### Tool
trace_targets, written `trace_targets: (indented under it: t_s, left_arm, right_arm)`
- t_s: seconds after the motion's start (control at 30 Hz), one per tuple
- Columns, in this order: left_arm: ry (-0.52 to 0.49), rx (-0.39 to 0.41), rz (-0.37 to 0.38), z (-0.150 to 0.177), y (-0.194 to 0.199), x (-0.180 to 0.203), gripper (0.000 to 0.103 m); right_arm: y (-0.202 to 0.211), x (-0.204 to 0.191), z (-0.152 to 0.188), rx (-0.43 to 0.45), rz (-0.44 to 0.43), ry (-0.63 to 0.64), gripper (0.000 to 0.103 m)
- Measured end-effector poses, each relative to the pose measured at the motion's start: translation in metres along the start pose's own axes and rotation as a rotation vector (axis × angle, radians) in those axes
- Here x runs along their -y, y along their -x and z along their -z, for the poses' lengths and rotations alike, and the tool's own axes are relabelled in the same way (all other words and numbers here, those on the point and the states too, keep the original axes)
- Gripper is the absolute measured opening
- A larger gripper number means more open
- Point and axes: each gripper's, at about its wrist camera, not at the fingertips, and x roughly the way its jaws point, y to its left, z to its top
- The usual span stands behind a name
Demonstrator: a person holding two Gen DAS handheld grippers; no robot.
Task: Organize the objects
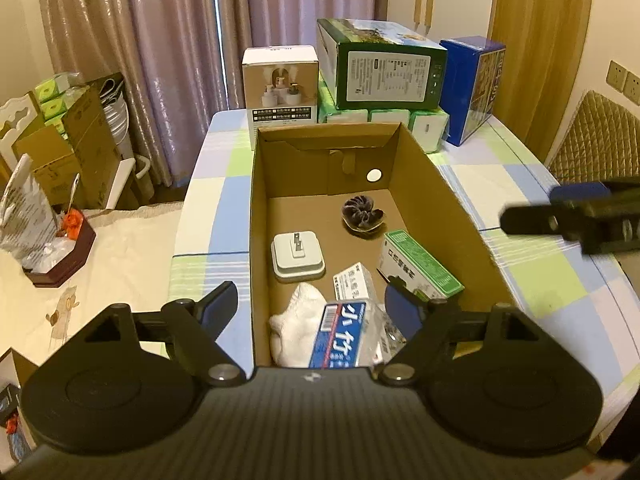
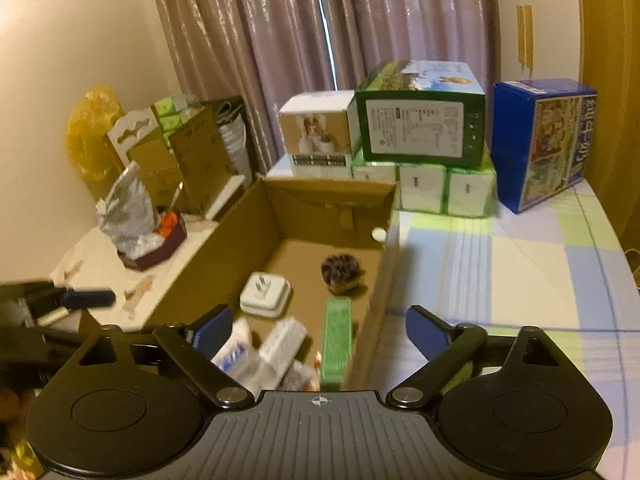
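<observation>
Cardboard box (image 1: 444, 200) on checkered tablecloth (image 1: 516, 200) — pink curtains (image 1: 160, 40) behind.

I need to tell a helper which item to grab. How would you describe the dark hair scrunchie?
Look into the open cardboard box on the checked tablecloth. Near its far end lies the scrunchie, past the white charger and green carton. It is the only dark, ruffled, ring-shaped thing there.
</observation>
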Motion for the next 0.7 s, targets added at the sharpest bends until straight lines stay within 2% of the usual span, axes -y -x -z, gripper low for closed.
trace_targets:
  t_s: [0.27,0.5,0.7]
  left_arm:
    - [0.013,0.043,-0.005,0.014,0.041,0.010,0.102]
    - [0.048,0.074,0.001,0.031,0.075,0.019,0.102]
    - [0.082,0.085,0.009,0.044,0.098,0.027,0.102]
  right_arm:
    - [0.041,-0.013,0.033,-0.031,0.056,0.006,0.101]
    - [0.074,-0.015,0.052,-0.074,0.077,-0.083,0.101]
    - [0.093,-0.019,0.070,-0.091,0.084,-0.077,0.101]
